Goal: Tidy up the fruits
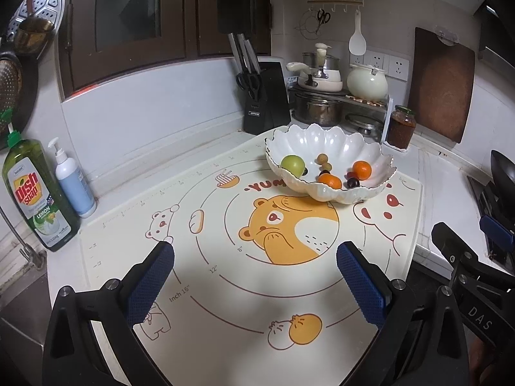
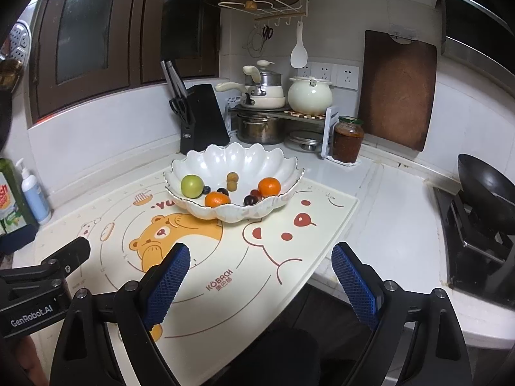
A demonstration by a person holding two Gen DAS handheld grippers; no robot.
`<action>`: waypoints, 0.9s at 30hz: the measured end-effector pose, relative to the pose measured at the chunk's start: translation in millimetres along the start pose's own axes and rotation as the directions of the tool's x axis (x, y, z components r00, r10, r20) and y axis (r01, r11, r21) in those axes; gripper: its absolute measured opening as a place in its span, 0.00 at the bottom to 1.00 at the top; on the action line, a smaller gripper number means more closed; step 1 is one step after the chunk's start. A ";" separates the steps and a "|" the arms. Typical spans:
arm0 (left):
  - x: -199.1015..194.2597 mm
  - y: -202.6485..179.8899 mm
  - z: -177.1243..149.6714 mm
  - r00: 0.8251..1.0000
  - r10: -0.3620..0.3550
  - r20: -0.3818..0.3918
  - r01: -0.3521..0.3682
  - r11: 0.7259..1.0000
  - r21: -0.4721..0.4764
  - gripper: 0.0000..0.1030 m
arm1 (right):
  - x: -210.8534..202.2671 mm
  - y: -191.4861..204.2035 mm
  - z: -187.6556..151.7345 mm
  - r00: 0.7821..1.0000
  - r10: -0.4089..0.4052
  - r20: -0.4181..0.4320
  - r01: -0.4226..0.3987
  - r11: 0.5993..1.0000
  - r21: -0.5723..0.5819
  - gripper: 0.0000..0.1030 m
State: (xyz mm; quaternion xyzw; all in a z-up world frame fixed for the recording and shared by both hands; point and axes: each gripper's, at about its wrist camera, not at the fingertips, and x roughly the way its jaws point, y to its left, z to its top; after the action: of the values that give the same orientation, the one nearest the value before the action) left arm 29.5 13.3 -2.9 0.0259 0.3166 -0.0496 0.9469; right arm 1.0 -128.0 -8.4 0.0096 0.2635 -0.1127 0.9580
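- Your left gripper (image 1: 254,284) hangs over the near part of the mat (image 1: 225,305) with its jaws spread wide and nothing between the blue pads (image 1: 149,284); it is well short of the bowl.
- On the mat itself you have no loose fruit that either view shows, so nothing seems left to gather there.
- In the white scalloped bowl (image 2: 273,160), at the far side of the mat, the fruit lies as follows, left to right: 1 green fruit (image 2: 192,186), a small dark berry (image 2: 207,189) beside it, 1 orange (image 2: 217,200) at the near rim, 2 small tan fruits (image 2: 231,181) in the middle (likely longans), a dark grape (image 2: 222,191), 2 more dark fruits (image 2: 251,198) near the front, and a 2nd orange (image 2: 269,187) on the right.
- Judging by that, collecting looks done; what may remain is sorting by kind, since the kinds sit mixed.
- Your right gripper (image 2: 260,284) is also empty, jaws wide apart over the mat's near right edge, away from the bowl.
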 end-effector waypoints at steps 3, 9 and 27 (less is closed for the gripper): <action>-1.5 -0.2 -0.2 1.000 -0.001 0.003 0.001 1.000 0.002 1.00 | -2.0 -0.3 -1.6 1.000 -0.001 0.001 0.001 1.000 0.004 0.88; -2.0 -2.6 -3.3 1.000 -0.009 0.000 0.009 1.000 0.007 1.00 | -6.1 -2.6 -5.1 1.000 -0.004 0.003 0.004 1.000 0.015 0.88; -4.2 -0.7 -3.3 1.000 -0.005 0.008 0.005 1.000 0.002 1.00 | -8.3 -0.4 -4.1 1.000 -0.009 0.009 0.009 1.000 0.017 0.88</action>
State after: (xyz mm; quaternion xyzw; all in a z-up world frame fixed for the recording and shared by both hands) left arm 24.1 13.2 -3.0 0.0261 0.3129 -0.0523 0.9480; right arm -8.0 -126.4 -7.7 0.0163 0.2582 -0.1192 0.9586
